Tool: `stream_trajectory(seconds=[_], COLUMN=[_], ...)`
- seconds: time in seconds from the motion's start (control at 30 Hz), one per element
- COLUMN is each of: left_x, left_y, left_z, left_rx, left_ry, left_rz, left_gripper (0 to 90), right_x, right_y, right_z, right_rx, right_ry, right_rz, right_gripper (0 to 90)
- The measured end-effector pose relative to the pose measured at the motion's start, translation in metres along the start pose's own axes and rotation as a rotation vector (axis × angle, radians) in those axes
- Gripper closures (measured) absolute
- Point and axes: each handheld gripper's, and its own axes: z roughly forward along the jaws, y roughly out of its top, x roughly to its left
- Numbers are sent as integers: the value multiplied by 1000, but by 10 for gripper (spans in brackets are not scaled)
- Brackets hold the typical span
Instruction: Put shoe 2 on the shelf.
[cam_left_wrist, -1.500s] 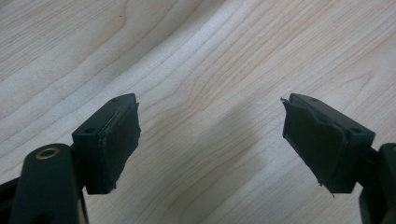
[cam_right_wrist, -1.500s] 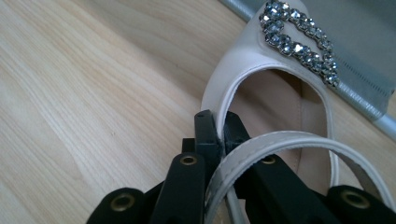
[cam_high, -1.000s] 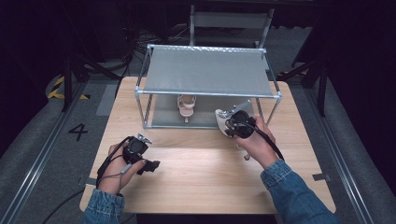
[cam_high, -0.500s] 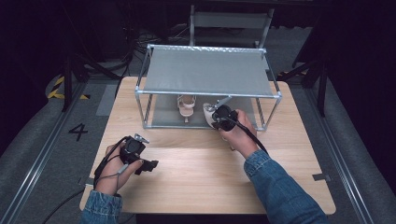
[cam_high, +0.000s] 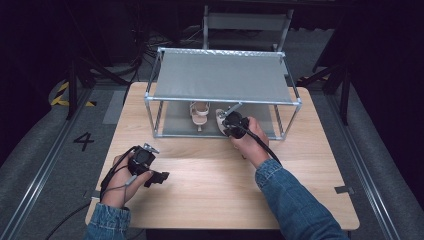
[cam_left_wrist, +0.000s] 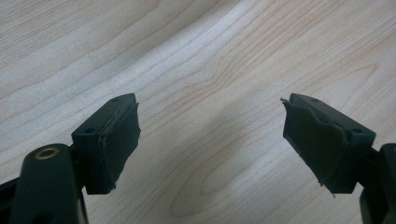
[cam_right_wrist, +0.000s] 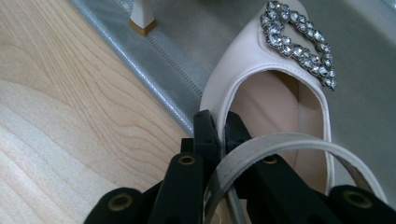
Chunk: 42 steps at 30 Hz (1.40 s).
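My right gripper (cam_right_wrist: 219, 126) is shut on the side edge of a cream heeled shoe (cam_right_wrist: 243, 65) with a rhinestone buckle (cam_right_wrist: 299, 42). Its jaws have just been easing open slightly, with the shoe's edge still pinched between them. In the high view the right gripper (cam_high: 227, 125) holds this shoe (cam_high: 220, 119) at the front of the rack's lower shelf (cam_right_wrist: 187, 70). A matching shoe (cam_high: 200, 111) stands on that shelf just to the left. My left gripper (cam_high: 157, 177) rests low over the wooden table (cam_high: 210, 195) at the front left, open with nothing between its jaws (cam_left_wrist: 210, 135).
The metal-framed rack (cam_high: 222, 77) with a grey top shelf stands at the back of the table. Its front posts and top rail close in the space around the right gripper. A chair stands behind the table. Bare wood lies between the two hands.
The right hand carried the shoe leftward and forward, lower, to the front of the bottom shelf. The left hand and its gripper stayed where they were.
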Motion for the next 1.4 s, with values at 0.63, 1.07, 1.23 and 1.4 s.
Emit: stream_trajectory(seconds=[0.63,1.07,1.23,1.4], left_x=[3,-5,-4,-3], left_y=[19,38,39,37], left_z=[10,19,19,17], left_rx=[54,80,77,66], left_ry=[-13,-24,-18,-14], left_rz=[12,63,57,45], left_gripper=[177,211,214,214], right_x=[-1,0,2,2], right_y=[-23,-86,-109,-120], right_z=[-72,-120,-118,-107], right_rx=[-166,-144,-80,-69], right_ry=[61,51,50,58], right_rz=[103,209,235,254], right_gripper=[520,638,623,600])
